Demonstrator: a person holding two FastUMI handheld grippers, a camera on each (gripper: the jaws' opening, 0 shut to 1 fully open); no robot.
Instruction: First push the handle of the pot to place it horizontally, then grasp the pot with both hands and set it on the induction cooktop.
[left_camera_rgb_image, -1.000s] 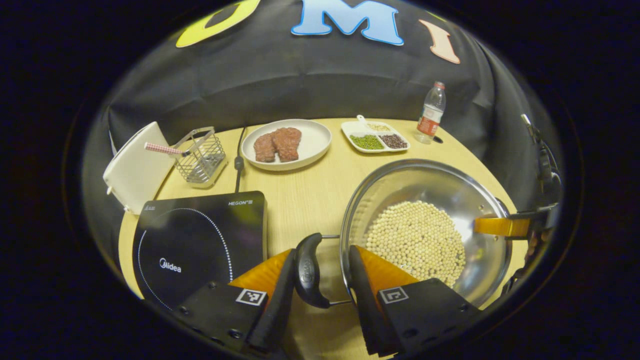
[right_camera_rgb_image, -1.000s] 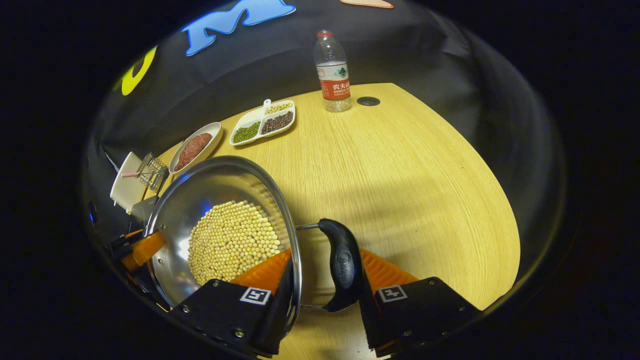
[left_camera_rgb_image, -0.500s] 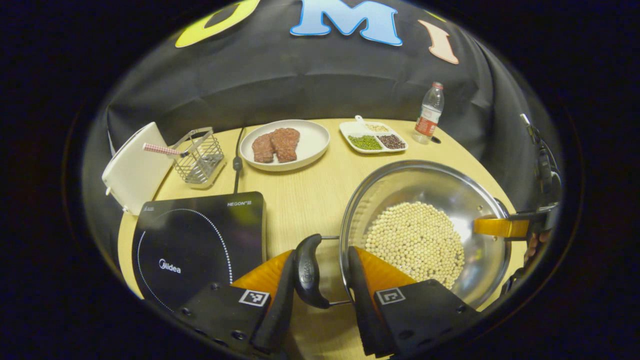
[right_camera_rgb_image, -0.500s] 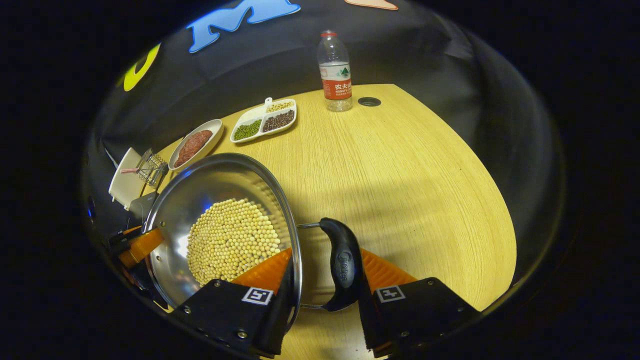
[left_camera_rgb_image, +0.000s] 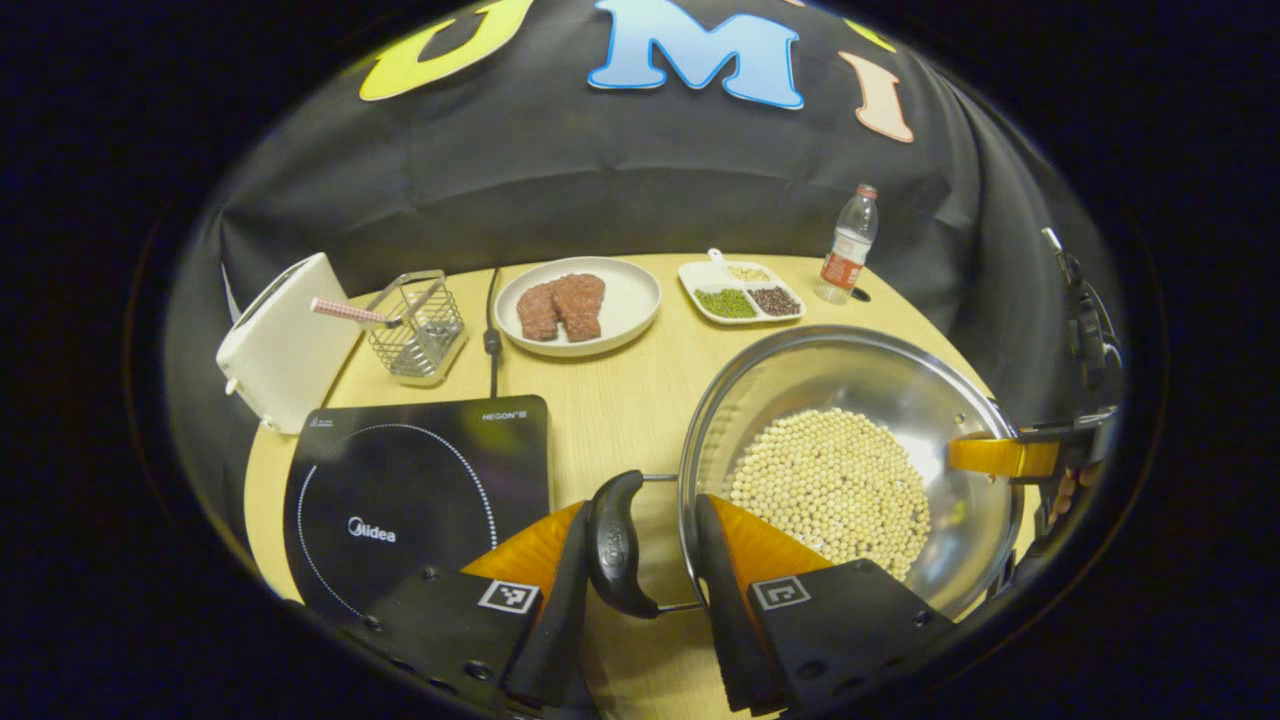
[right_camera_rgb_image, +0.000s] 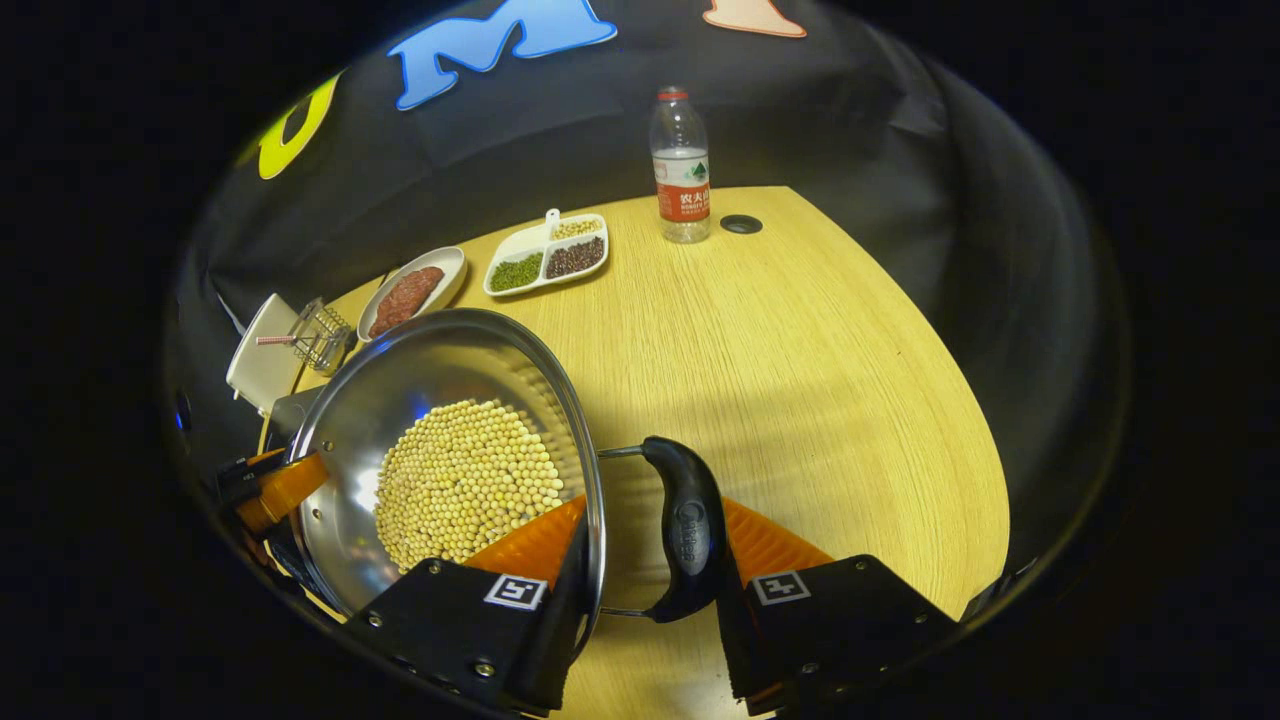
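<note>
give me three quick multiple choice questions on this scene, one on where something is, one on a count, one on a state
1. Where is the black induction cooktop relative to the steel pot of pale beans in the left gripper view?
A. left of it
B. under it
C. behind it

2. How many brown meat pieces lie on the round white plate?
A. one
B. two
C. four

3. How is the left hand-held gripper placed?
A. wide open above the plate
B. fingers either side of the pot's black side handle and rim
C. closed on the bottle

Answers: 1 A, the cooktop lies bare to the left; 2 B, two pieces lie side by side; 3 B, handle and rim sit between its fingers.
</note>
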